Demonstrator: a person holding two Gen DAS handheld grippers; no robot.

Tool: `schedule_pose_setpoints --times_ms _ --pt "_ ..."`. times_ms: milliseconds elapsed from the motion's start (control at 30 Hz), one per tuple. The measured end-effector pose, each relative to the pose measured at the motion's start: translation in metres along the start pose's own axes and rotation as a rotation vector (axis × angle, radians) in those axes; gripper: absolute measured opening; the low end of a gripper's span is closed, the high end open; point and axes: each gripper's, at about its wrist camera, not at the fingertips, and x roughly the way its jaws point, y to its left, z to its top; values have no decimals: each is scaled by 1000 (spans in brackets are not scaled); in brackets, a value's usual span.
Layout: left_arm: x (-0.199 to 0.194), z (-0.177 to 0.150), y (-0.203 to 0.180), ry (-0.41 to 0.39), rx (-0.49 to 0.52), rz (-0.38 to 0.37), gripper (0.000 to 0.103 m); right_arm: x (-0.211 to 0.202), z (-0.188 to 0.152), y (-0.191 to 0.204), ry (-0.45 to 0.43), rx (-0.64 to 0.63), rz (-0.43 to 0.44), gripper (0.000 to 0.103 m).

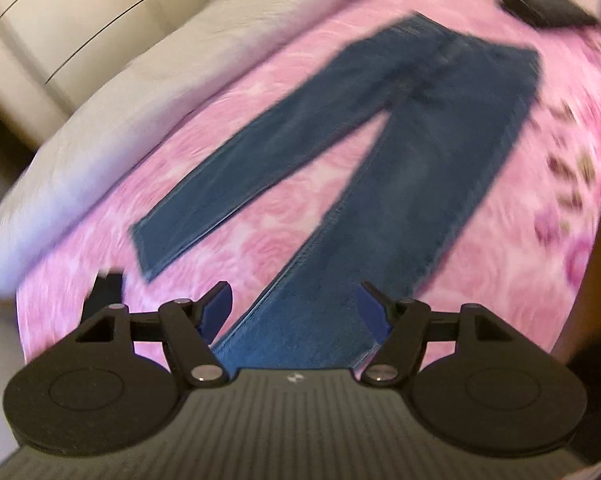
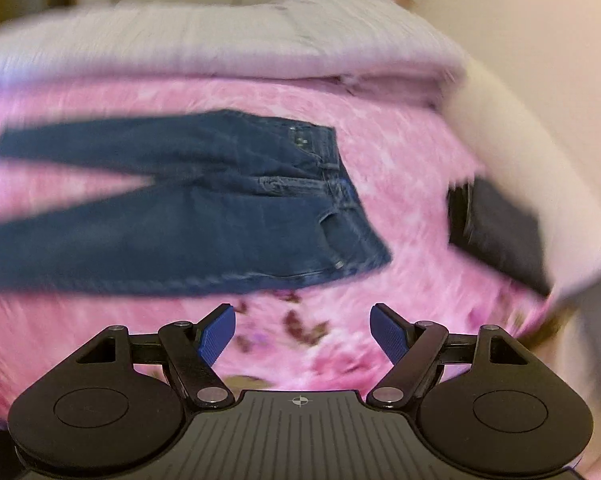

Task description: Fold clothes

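Left gripper [image 1: 294, 308] (jaws spread) hovers over flat jeans [image 1: 380, 140].

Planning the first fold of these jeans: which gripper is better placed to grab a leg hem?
Left. The left gripper, open, hovers over a leg of the jeans near its hem; the right gripper, open, faces the waistband side.

The jeans [image 1: 380, 152] ahead of the left hand-held gripper [image 1: 296, 308] are dark blue denim, matt and slightly coarse, with stitched seams and small metal rivets showing in the right wrist view. Beneath them the blanket [image 1: 292, 240] is soft pink cloth with a plush rose pattern, and beyond it lies a pale ribbed cover [image 2: 220, 40]. Both hand-held grippers, the right [image 2: 302, 332] included, are matt black plastic with ridged blue pads [image 2: 218, 336] and shiny metal pins.
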Motion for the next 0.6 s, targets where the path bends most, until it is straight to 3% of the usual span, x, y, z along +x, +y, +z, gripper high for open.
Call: schedule_pose_setpoints --times_ms 133,267,533,600 --pt "26 -5 -33 4 164 -31 64 22 -18 17 -4 -324 -63 78" --pt "55 -13 -72 32 293 -17 60 54 -39 18 -10 -583 -55 78" --pt "140 -22 -140 90 406 92 60 150 -48 -12 -30 -731 70 78" --pt "161 -24 -150 109 447 139 48 171 -47 -16 -63 -768 80 78"
